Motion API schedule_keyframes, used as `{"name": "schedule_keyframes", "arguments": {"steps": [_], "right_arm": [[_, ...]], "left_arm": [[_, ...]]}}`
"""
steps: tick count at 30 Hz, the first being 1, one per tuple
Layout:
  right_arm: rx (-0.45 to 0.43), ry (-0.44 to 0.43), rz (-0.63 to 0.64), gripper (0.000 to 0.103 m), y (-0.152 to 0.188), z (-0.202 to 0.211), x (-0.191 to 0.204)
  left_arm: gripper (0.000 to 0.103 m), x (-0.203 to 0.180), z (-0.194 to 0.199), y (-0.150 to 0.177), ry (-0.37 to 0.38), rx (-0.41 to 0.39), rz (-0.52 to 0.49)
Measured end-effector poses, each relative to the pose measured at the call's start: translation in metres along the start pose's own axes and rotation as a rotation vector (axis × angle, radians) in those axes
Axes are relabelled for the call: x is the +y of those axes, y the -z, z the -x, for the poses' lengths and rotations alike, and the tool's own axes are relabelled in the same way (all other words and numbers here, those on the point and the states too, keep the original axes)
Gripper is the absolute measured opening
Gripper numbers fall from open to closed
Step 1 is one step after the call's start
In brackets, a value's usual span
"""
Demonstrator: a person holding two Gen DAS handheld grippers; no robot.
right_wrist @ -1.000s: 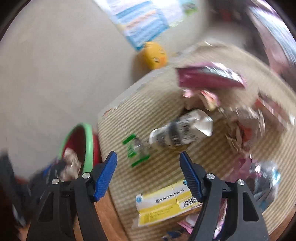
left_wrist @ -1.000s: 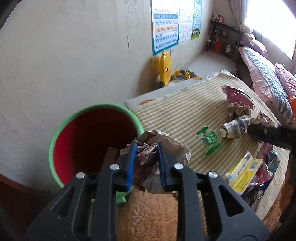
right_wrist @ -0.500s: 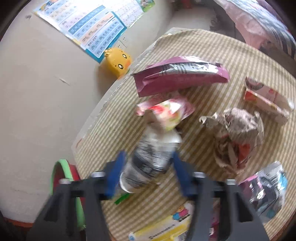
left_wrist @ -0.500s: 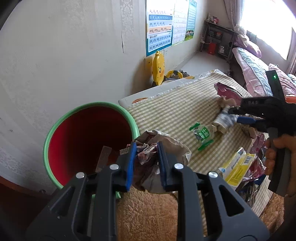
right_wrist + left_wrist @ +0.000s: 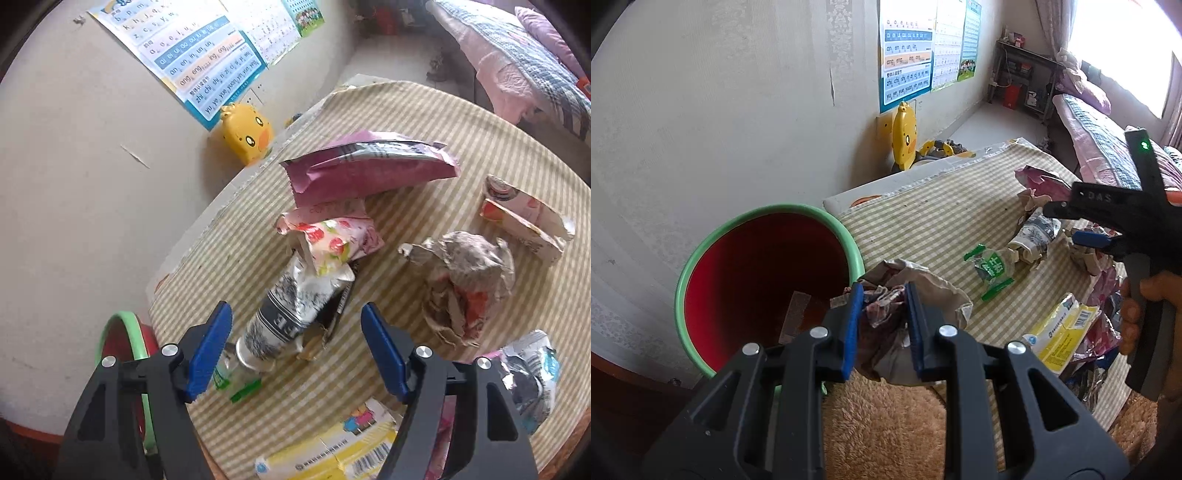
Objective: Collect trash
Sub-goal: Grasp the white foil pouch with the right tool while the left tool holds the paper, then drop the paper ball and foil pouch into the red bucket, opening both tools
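My left gripper [image 5: 882, 325] is shut on a crumpled brown paper wad [image 5: 923, 291] and holds it beside the rim of a red bin with a green rim [image 5: 764, 280], over its right edge. My right gripper [image 5: 295, 350] is open, its blue pads on either side of a crushed silver-and-black package [image 5: 291, 317] lying on the striped tablecloth [image 5: 424, 122]. That package also shows in the left wrist view [image 5: 1034, 236], under the right gripper [image 5: 1082, 229].
Other trash lies on the cloth: a clear green-labelled wrapper [image 5: 991, 267], a yellow carton [image 5: 332, 450], a pink bag [image 5: 369, 166], a strawberry-print wrapper [image 5: 332, 240], another crumpled paper wad [image 5: 465, 280], a foil bag [image 5: 532, 373]. A yellow duck toy [image 5: 245, 133] stands by the wall.
My right gripper has moved forward over the silver-and-black package and now straddles it with open jaws. My left gripper has kept its hold on the paper wad by the bin.
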State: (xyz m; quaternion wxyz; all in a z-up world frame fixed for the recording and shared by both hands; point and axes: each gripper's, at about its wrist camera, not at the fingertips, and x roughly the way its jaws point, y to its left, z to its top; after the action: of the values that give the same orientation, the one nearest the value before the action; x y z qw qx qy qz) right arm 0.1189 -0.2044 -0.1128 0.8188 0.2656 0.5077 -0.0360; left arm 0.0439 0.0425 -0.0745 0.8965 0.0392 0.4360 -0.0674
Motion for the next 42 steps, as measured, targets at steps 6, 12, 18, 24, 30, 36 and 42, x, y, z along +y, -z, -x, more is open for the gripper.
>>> {"name": "schedule_keyframes", "arguments": {"steps": [6, 12, 18, 24, 30, 36, 42], "right_arm": [[0.061, 0.056, 0.061, 0.046, -0.002, -0.033, 0.007], [0.02, -0.016, 0.163, 0.028, 0.02, 0.003, 0.013], [-0.02, -0.11, 0.206, 0.028, 0.044, 0.05, 0.016], [-0.108, -0.12, 0.271, 0.028, 0.061, 0.086, 0.03], [-0.166, -0.121, 0.332, 0.029, 0.069, 0.106, 0.044], [-0.185, -0.134, 0.376, 0.029, 0.075, 0.115, 0.055], [-0.19, -0.139, 0.401, 0.029, 0.079, 0.118, 0.063]], "left_arm": [[0.022, -0.001, 0.001, 0.0, 0.002, 0.002, -0.007], [0.022, 0.001, 0.0, -0.001, 0.004, 0.005, 0.003], [0.022, -0.003, -0.003, -0.002, 0.006, 0.012, -0.001], [0.022, -0.004, 0.007, -0.006, -0.012, -0.01, -0.007], [0.022, -0.002, 0.016, -0.013, -0.043, -0.038, -0.008], [0.022, 0.005, 0.025, -0.019, -0.061, -0.06, 0.009], [0.022, 0.014, 0.03, -0.024, -0.074, -0.072, 0.027]]}}
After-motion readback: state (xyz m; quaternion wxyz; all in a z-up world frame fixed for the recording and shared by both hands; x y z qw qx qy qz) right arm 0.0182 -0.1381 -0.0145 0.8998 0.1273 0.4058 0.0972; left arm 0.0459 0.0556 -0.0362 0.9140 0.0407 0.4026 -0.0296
